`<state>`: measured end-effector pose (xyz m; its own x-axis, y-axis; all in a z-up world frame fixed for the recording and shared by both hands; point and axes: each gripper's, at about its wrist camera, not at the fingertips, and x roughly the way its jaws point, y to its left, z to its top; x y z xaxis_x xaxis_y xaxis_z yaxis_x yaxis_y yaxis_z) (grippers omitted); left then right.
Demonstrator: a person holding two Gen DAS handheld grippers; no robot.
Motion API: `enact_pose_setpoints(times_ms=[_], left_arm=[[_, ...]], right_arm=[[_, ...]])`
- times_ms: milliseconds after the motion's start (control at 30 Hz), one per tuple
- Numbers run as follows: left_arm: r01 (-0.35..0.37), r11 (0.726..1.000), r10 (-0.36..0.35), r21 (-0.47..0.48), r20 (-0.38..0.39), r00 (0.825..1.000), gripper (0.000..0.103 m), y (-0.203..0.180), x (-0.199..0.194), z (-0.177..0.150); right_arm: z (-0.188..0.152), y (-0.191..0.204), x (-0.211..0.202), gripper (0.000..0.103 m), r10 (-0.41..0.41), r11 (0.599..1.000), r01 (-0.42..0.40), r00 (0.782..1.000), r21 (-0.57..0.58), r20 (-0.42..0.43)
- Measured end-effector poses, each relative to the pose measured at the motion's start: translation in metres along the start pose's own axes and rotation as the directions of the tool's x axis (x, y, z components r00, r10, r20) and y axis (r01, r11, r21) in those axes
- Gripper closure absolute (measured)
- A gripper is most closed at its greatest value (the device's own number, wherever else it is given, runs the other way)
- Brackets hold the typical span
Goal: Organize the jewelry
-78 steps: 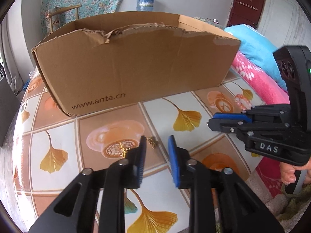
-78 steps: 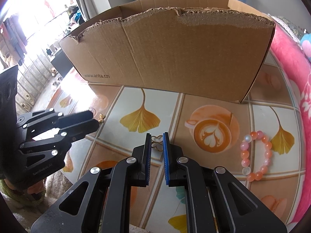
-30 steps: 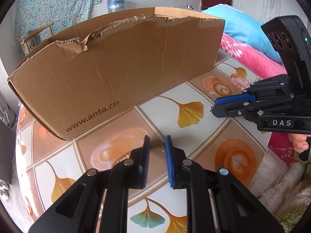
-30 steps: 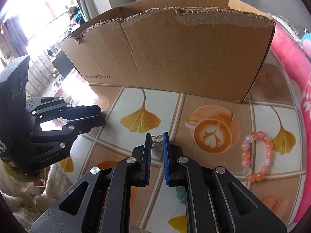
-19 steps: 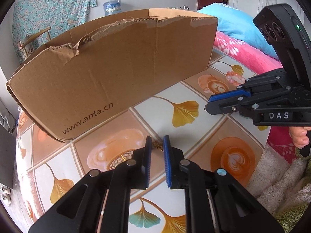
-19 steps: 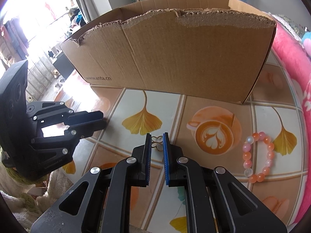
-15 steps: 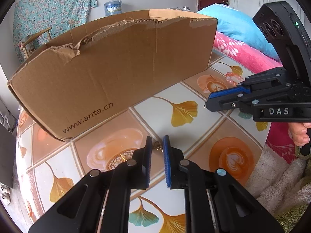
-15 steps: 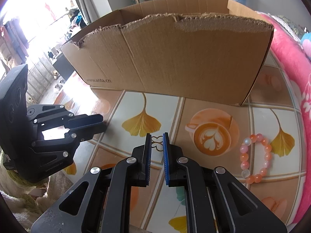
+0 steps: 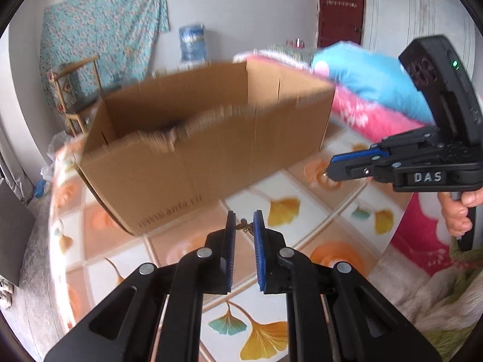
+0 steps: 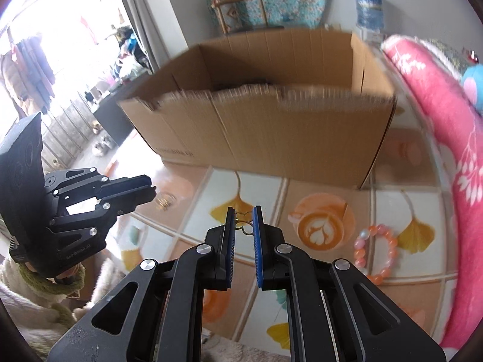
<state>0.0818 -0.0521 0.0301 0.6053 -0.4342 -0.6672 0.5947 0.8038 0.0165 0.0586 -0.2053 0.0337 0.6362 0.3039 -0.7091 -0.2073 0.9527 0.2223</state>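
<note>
My left gripper is shut on a small gold earring and holds it above the table, in front of the open cardboard box. My right gripper is shut on a gold wire earring, also lifted before the box. Each gripper shows in the other's view: the right gripper at the right, the left gripper at the left. A gold piece lies on the table near the left gripper. A pink and orange bead bracelet lies at the right.
The table has a tiled cloth with ginkgo leaves and coffee cups. Pink and blue bedding lies right of the box. A wooden chair and a water jug stand behind it.
Both grippers have risen with their earrings, so the box's open top and inside now show. The views are blurred by the motion.
</note>
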Motion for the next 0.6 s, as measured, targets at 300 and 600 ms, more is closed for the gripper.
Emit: enact_pose_setpoints(times_ms=[300, 600], left_arm=[[0.024, 0.999, -0.015, -0.043, 0.208, 0.978, 0.092, 0.024, -0.047, 0.072], [0.165, 0.973, -0.173, -0.163, -0.039, 0.984, 0.092, 0.053, 0.050, 0.121]], right_arm=[[0.068, 0.006, -0.042, 0.094, 0.081, 0.993, -0.062, 0.979, -0.105, 0.186], [0.129, -0.037, 0.031, 0.094, 0.078, 0.994, -0.079, 0.997, -0.079, -0.012]])
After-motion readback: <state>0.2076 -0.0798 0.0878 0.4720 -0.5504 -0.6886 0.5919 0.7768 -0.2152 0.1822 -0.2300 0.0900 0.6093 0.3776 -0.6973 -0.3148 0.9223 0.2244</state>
